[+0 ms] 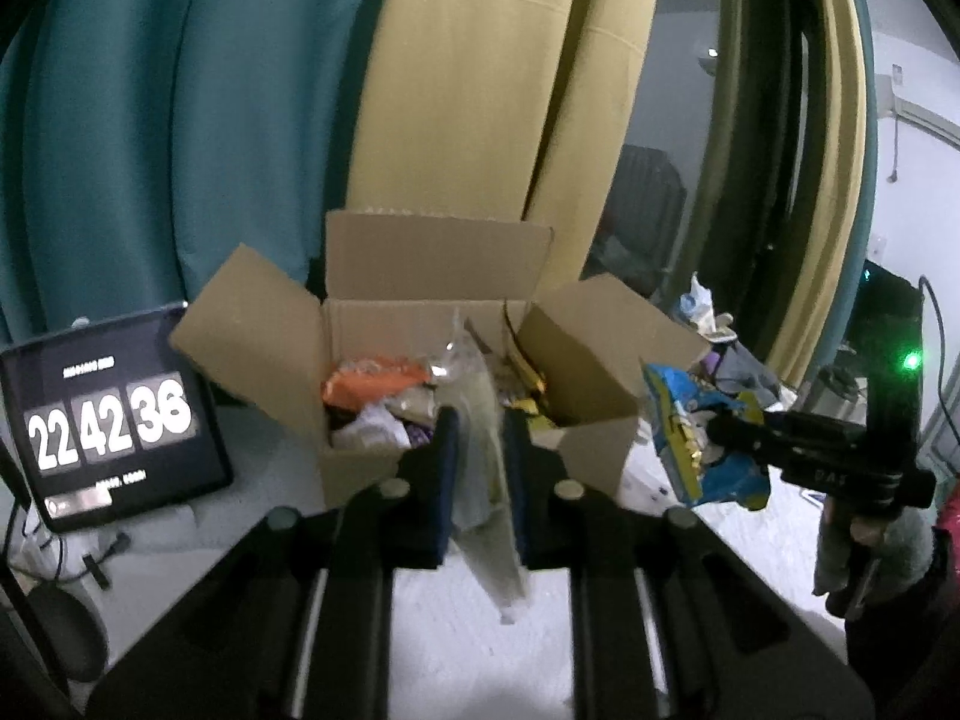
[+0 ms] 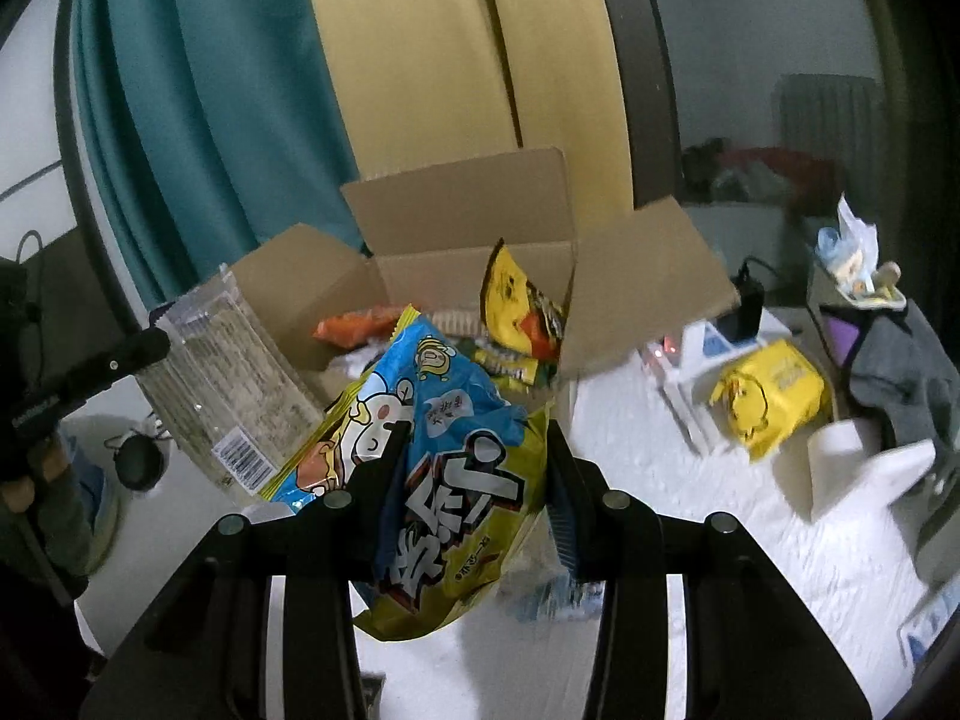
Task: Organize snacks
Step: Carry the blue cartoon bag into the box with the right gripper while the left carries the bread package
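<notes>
Both grippers loaded. Left gripper (image 1: 480,456) jaws clamped tight on a thin clear pack (image 1: 483,480) of pale, grainy snack; it hangs limp, barcode end down. Right gripper (image 2: 474,480) jaws closed on a crinkly blue-yellow foil bag (image 2: 444,450), puffy, so the jaws stay part-way apart. Both packs sit in the air just in front of the open cardboard box (image 1: 354,324), flaps splayed, already stuffed with orange and yellow packets. Looks like sorting out of the box. 1 yellow duck pack (image 2: 768,396) lies on the white table (image 2: 660,540).
</notes>
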